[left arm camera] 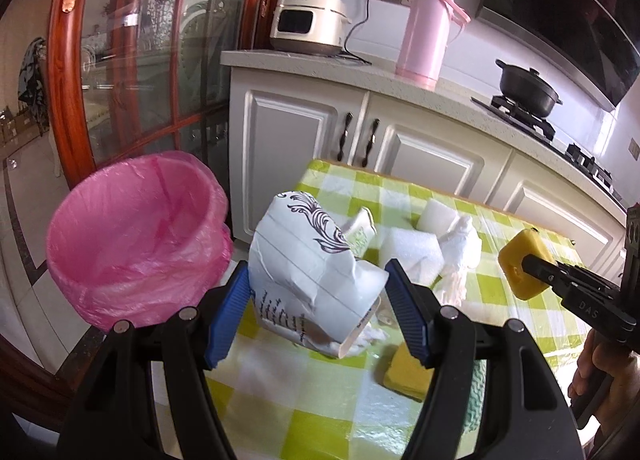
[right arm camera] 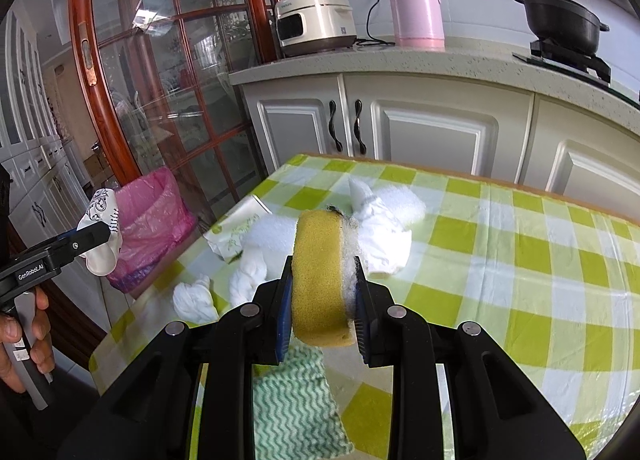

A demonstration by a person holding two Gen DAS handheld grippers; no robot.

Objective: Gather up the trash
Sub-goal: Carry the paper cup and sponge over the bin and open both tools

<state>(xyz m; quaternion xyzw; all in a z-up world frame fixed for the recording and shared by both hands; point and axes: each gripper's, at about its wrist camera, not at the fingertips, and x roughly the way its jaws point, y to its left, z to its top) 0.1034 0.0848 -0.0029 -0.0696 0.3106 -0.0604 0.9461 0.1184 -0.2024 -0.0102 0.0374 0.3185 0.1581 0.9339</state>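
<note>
The left tongs [left arm camera: 316, 300] pinch a crumpled white printed paper cup [left arm camera: 308, 260]; the right tongs [right arm camera: 322, 312] pinch a round yellow sponge [right arm camera: 320, 276]. Seemingly loosely held, the cup could slip short of the pink-lined bin [left arm camera: 132, 236].

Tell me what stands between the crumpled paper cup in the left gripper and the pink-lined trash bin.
Nothing visible does. The left gripper holds the crumpled paper cup above the table's edge, and the pink-lined trash bin sits open-topped just beyond it to the left, with only clear air between them.

The green-patterned cloth [right arm camera: 296, 400] lies partly hidden beneath the right gripper [right arm camera: 322, 296].
</note>
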